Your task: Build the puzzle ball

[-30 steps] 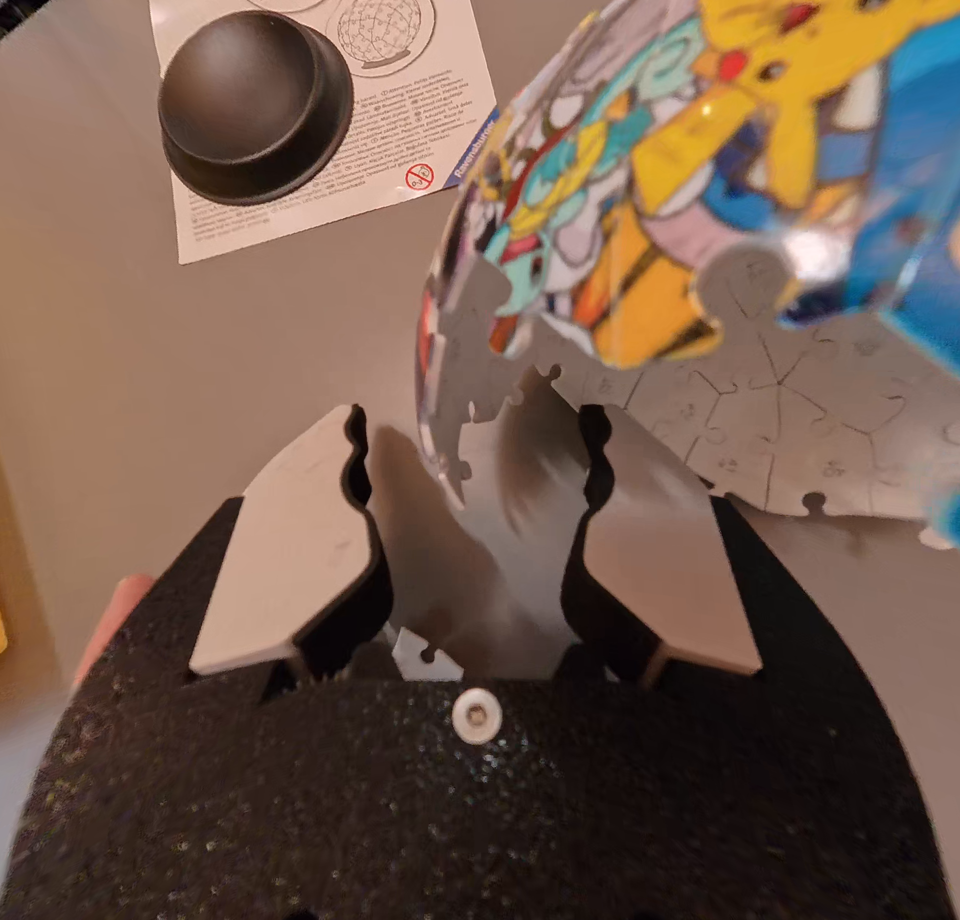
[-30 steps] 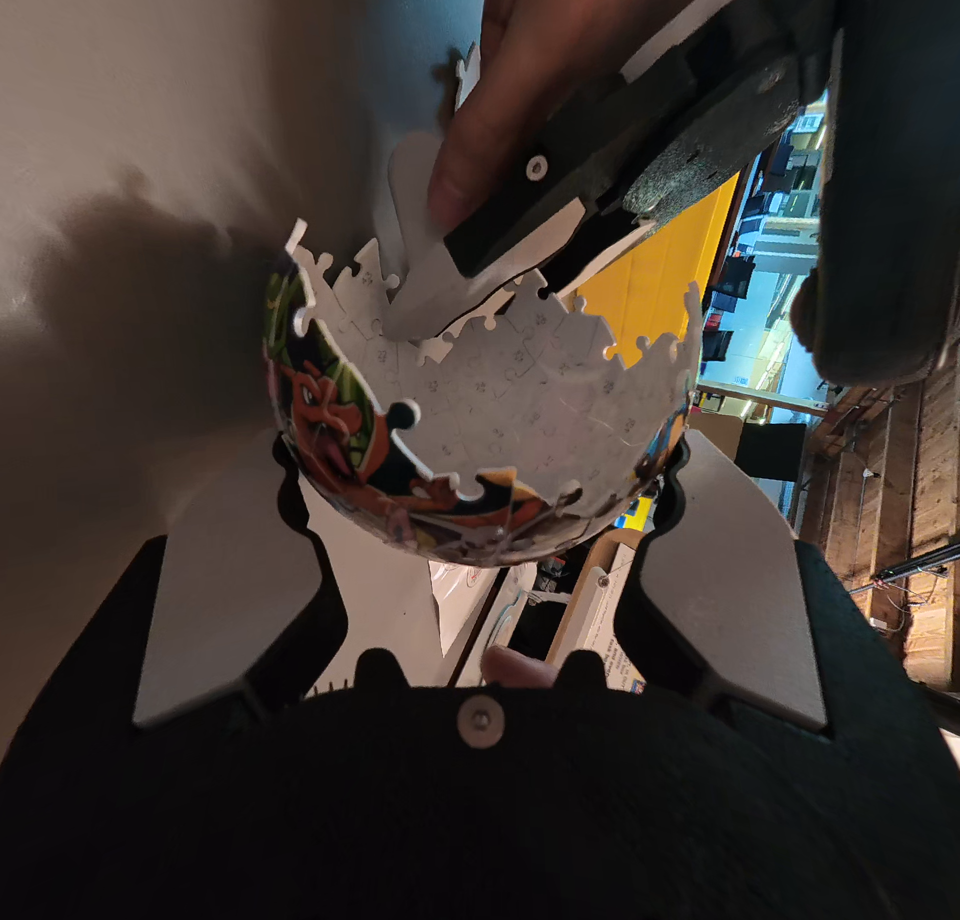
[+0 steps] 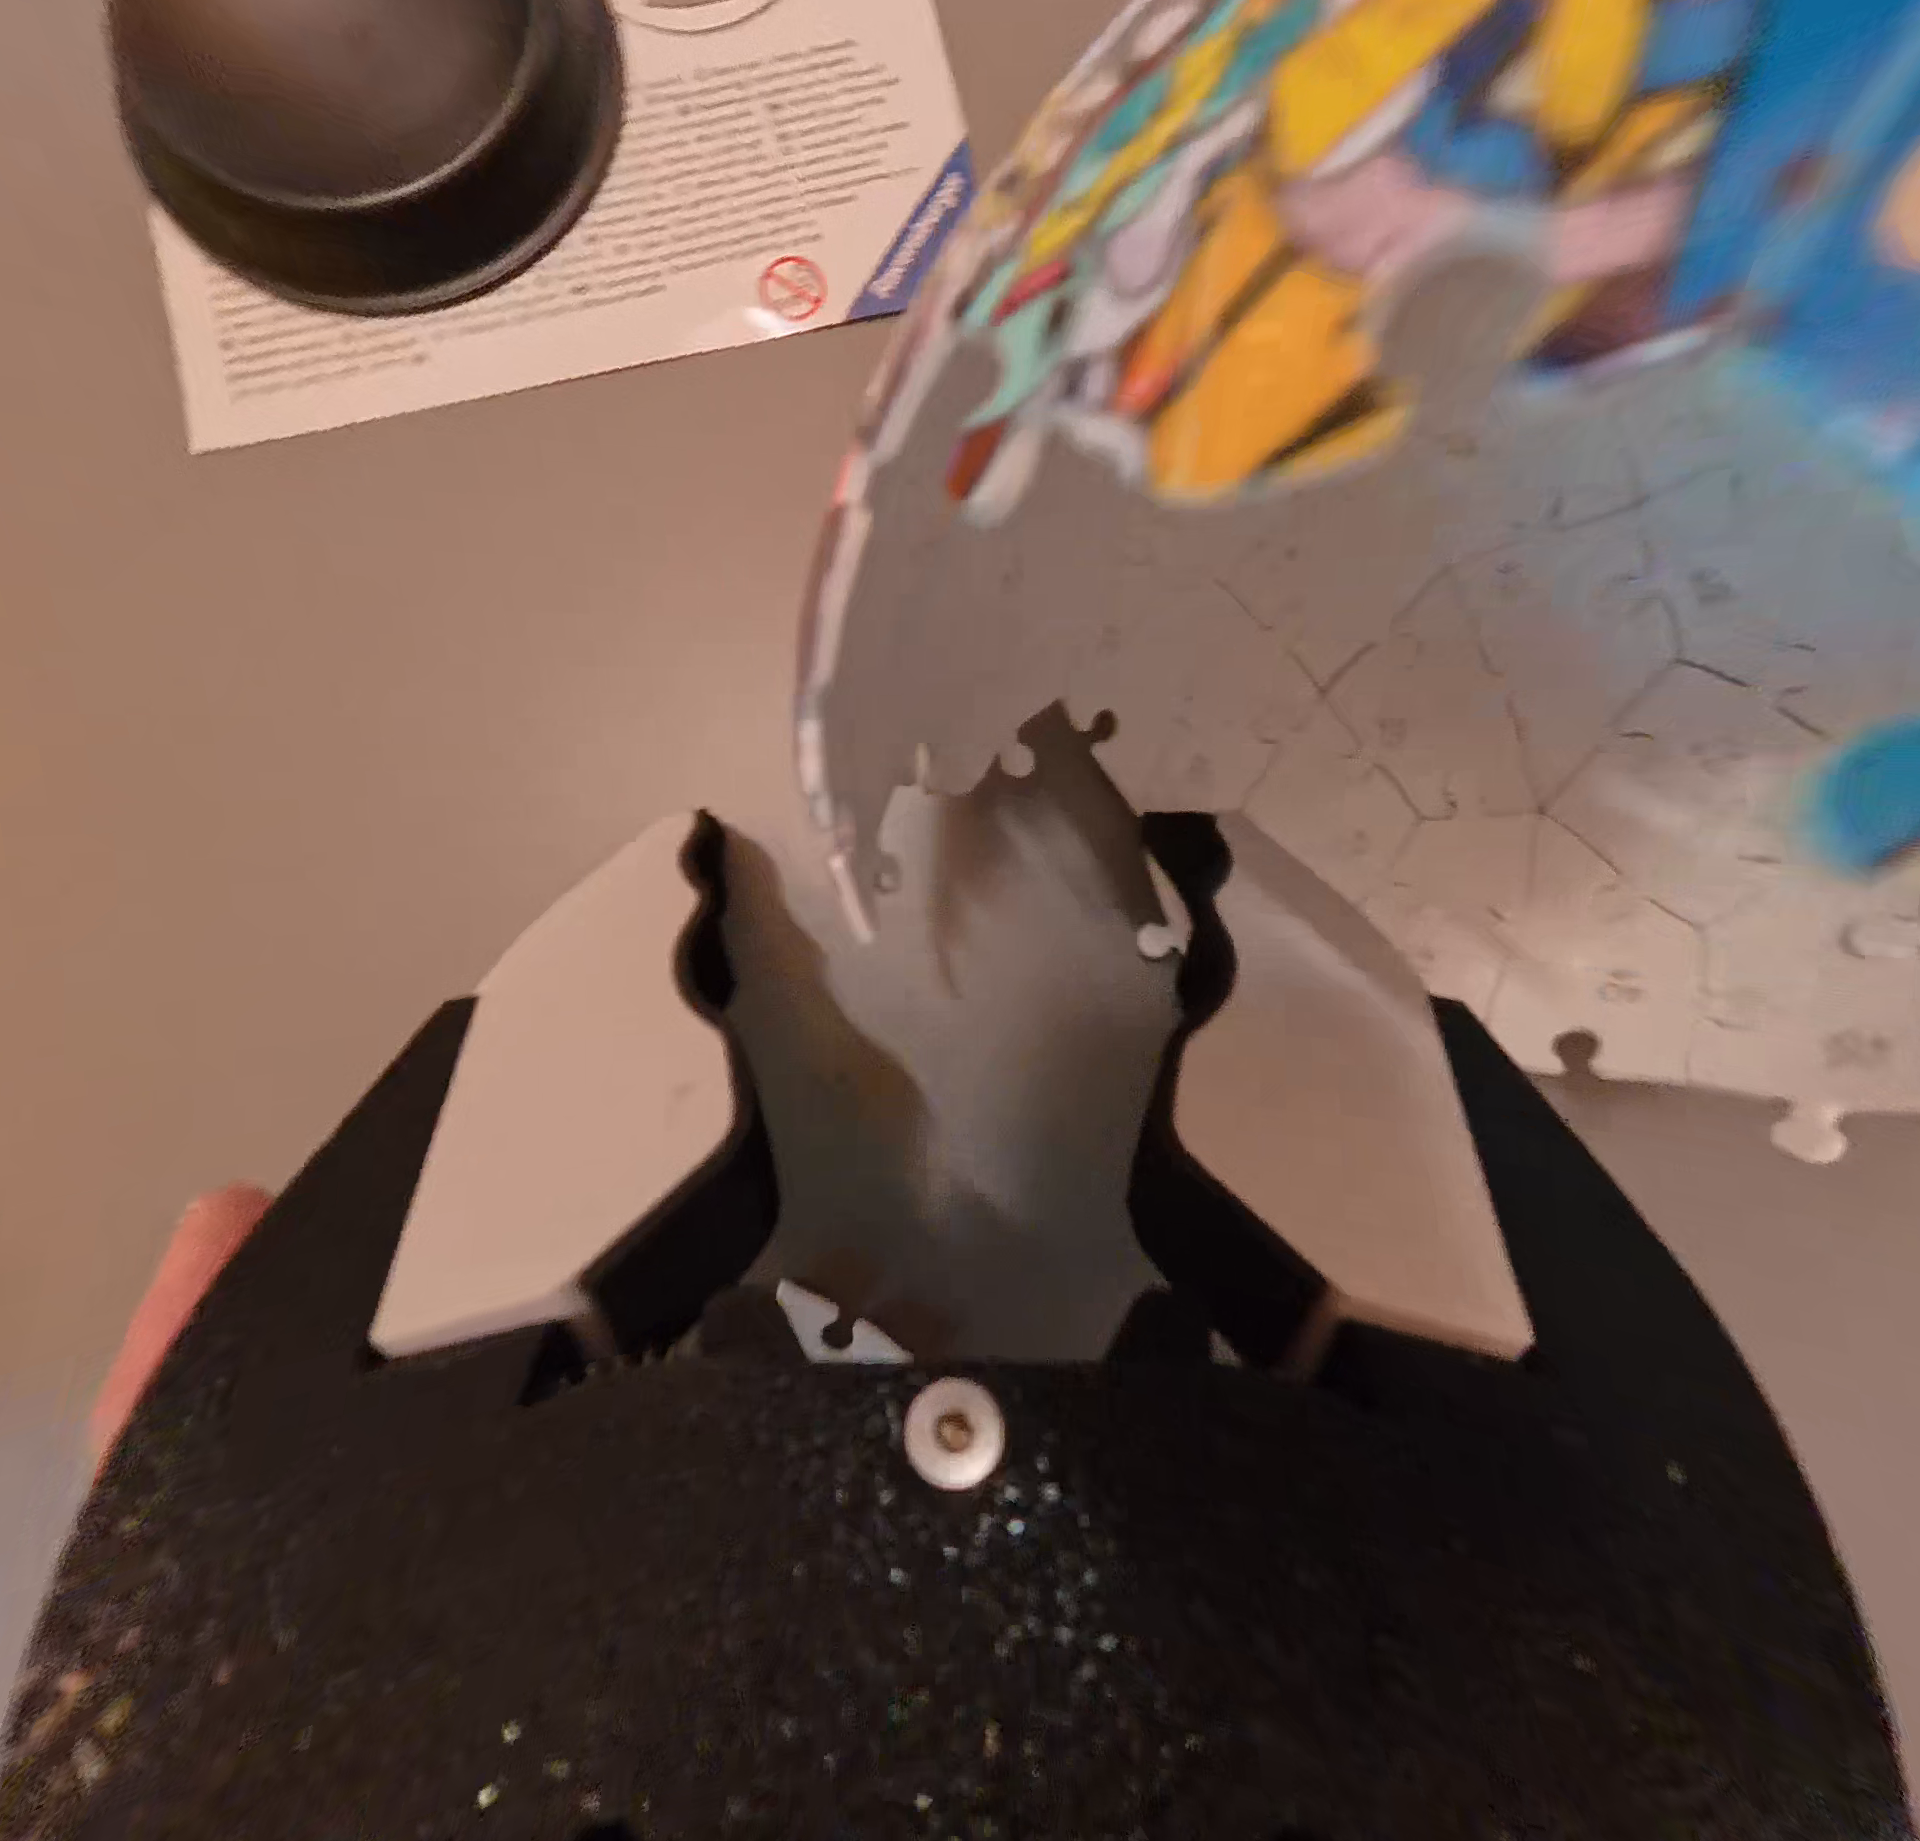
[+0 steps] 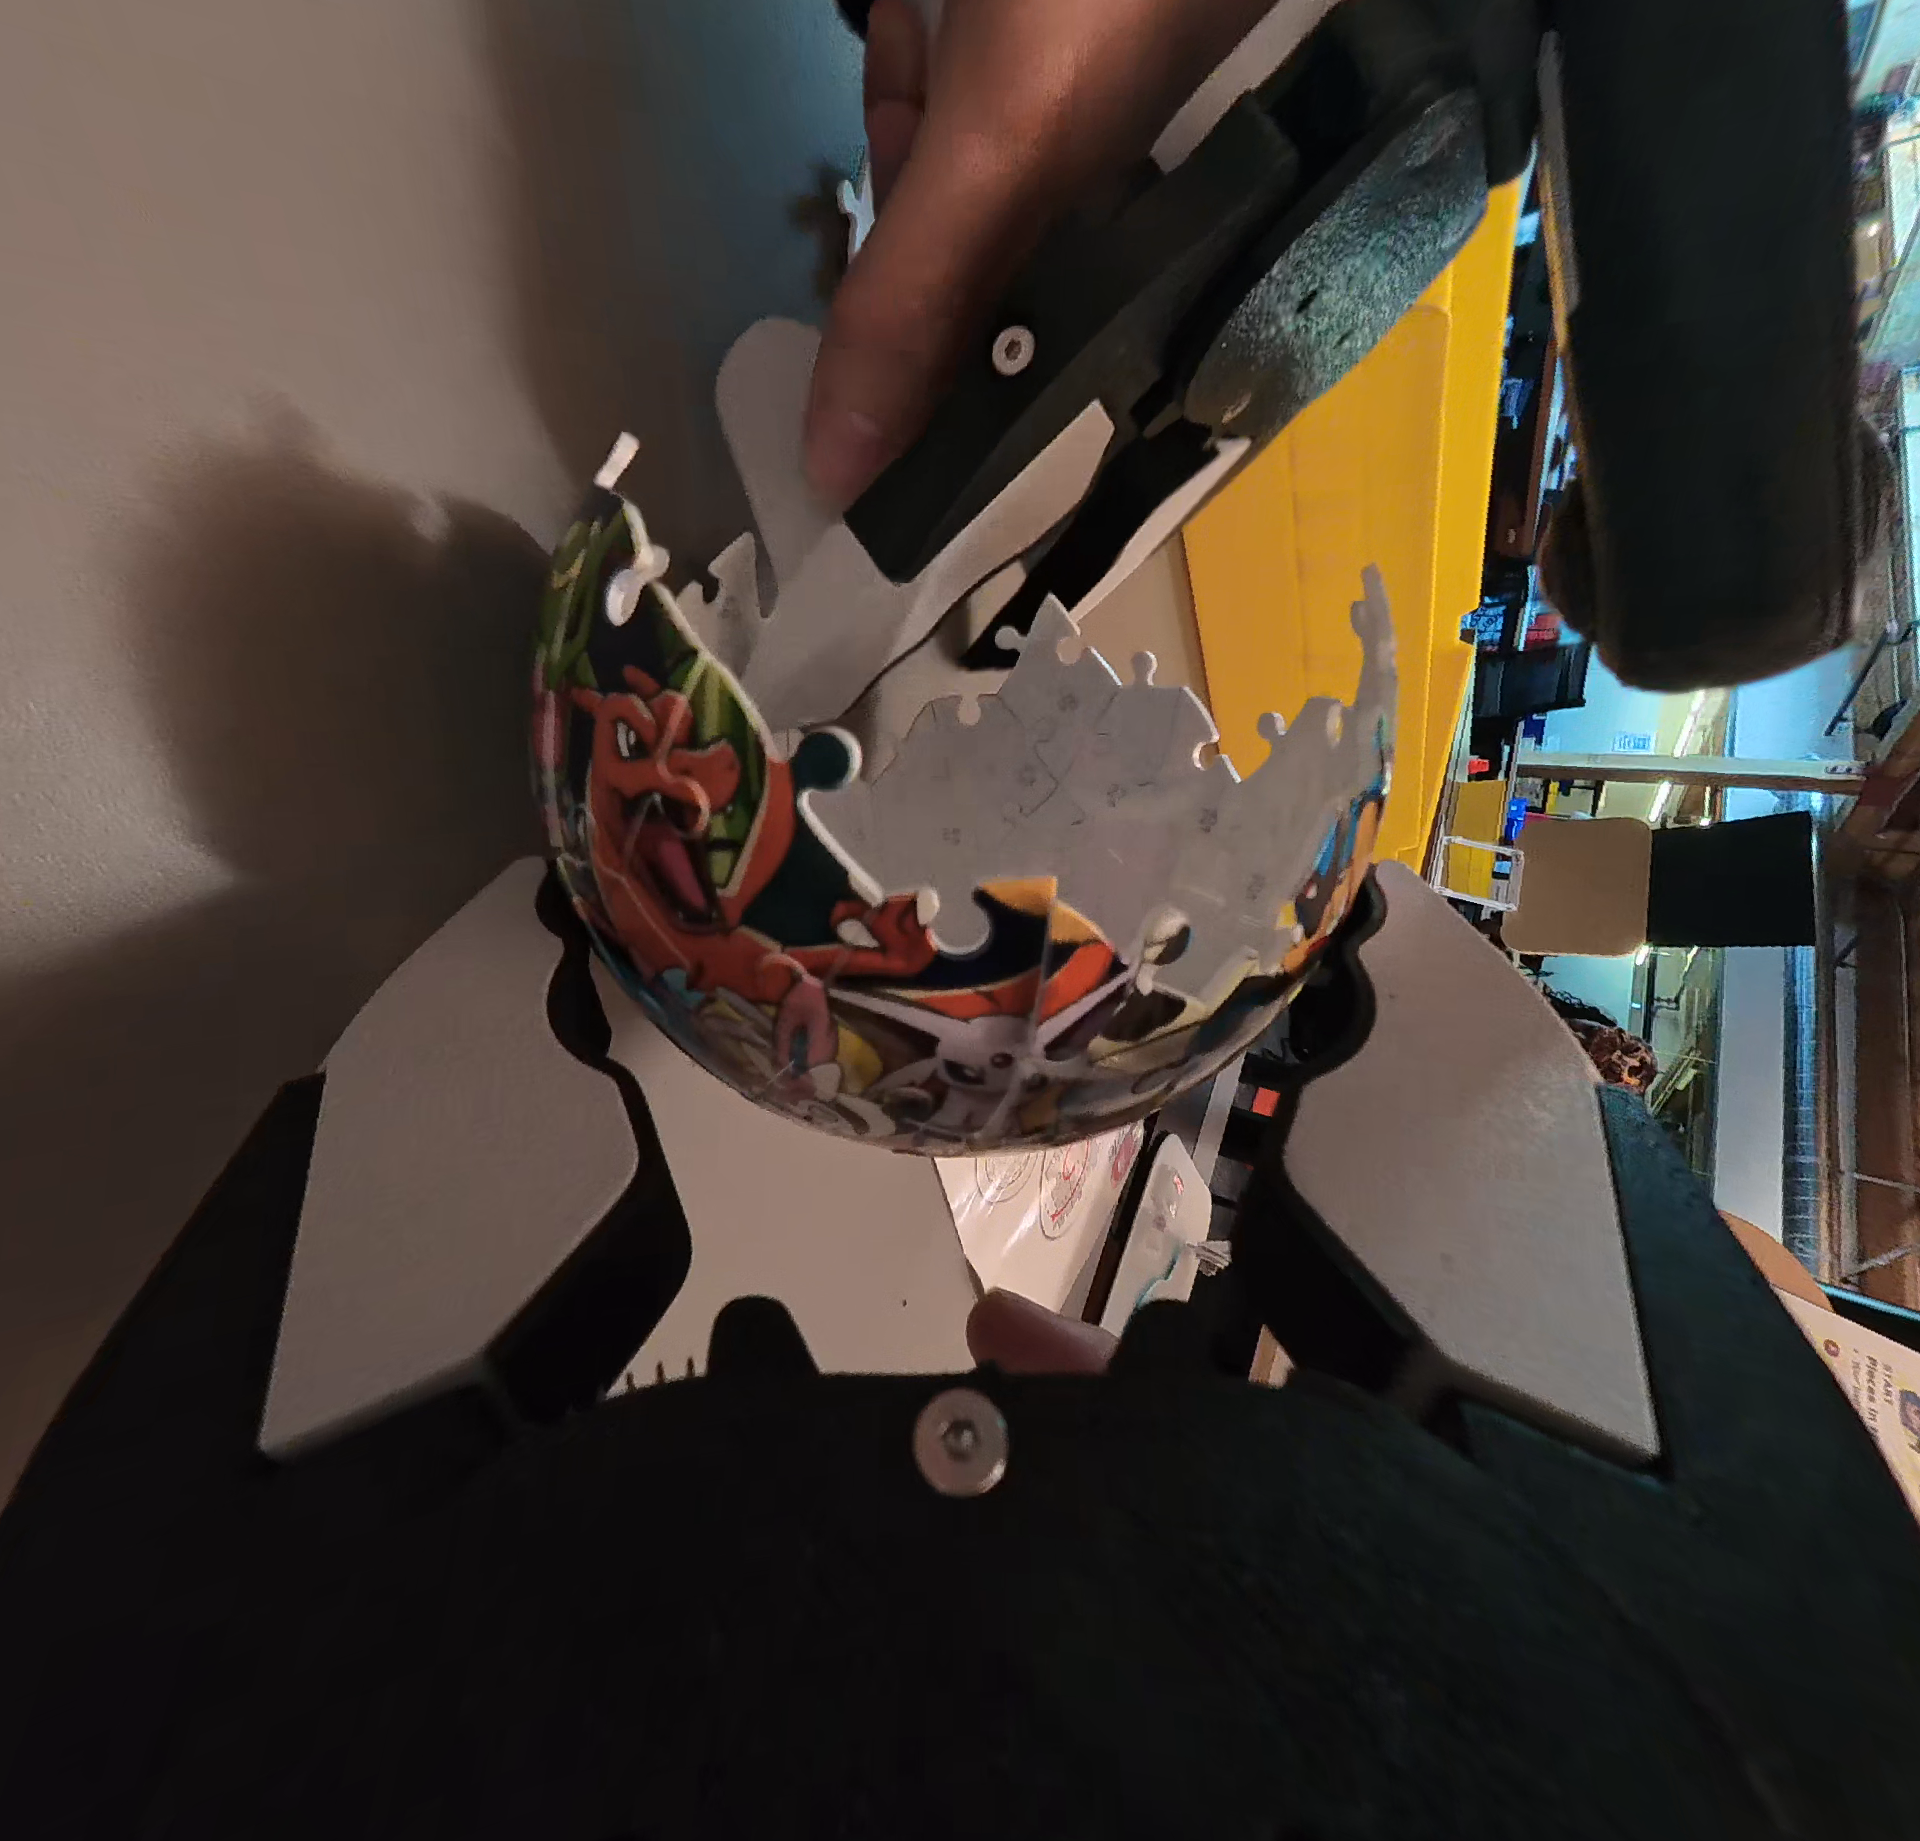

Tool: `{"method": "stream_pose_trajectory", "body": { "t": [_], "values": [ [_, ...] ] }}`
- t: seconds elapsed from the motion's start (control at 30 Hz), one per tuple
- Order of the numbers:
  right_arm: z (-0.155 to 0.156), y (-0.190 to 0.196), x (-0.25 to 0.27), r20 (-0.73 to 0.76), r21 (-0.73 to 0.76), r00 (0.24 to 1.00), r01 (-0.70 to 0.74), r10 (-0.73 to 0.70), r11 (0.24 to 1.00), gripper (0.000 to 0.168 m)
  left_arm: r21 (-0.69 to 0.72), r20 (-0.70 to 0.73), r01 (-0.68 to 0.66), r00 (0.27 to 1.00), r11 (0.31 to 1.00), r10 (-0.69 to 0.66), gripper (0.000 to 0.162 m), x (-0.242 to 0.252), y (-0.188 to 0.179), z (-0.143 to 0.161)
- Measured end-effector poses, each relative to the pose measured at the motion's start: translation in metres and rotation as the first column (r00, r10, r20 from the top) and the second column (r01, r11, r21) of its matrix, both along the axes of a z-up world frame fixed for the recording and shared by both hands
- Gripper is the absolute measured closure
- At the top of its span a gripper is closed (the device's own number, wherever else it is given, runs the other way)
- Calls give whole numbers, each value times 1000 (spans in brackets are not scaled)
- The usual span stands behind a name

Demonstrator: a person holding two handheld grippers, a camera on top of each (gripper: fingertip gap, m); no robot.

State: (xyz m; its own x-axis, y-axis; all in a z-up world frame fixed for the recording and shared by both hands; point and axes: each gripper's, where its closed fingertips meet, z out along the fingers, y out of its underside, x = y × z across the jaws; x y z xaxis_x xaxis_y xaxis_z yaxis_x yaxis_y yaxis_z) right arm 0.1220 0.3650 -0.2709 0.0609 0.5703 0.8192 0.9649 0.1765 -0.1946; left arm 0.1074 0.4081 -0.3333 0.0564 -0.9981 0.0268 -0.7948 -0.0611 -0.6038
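Since a second ago the left tongs (image 3: 940, 872) have pushed closer to the half-built puzzle ball (image 4: 966, 908), so its toothed rim now fills more of the left wrist view and the black stand (image 3: 358, 108) on the instruction sheet (image 3: 582, 264) sits nearer the corner. The right tongs (image 4: 961, 944) are clamped around the ball's lower hemisphere, one finger on each flank, holding it off the tabletop (image 3: 364, 648) with the open rim facing the left tongs. The left tongs stand apart with their tips at the rim; a grey curved puzzle piece (image 4: 821, 596) lies beneath them, pressed by the person's hand (image 4: 914, 264) (whether the tongs pinch it, I cannot tell). To seat it well, line tab with notch first, then press along the curve while the right grip stays firm but light, since squeezing could buckle the shell.
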Motion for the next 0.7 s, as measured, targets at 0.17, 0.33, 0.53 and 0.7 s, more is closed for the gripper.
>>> {"method": "stream_pose_trajectory", "body": {
  "t": [0.17,0.33,0.53,0.7],
  "values": [
    [0,0,3,15,11,1000,7,-7,1000,34,-70,166,-32,985,997,43,75,1,-1,18],
    [1,-5,-3,107,60,994,-9,3,998,35,-158,273,-44,958,986,86,77,-19,0,50],
    [2,-14,-16,167,98,986,-31,14,995,36,-172,217,-88,968,981,125,84,-68,22,52],
    [1,-20,-18,186,132,982,-22,-3,991,33,-137,90,-23,995,990,36,81,-103,23,24]
  ]
}}
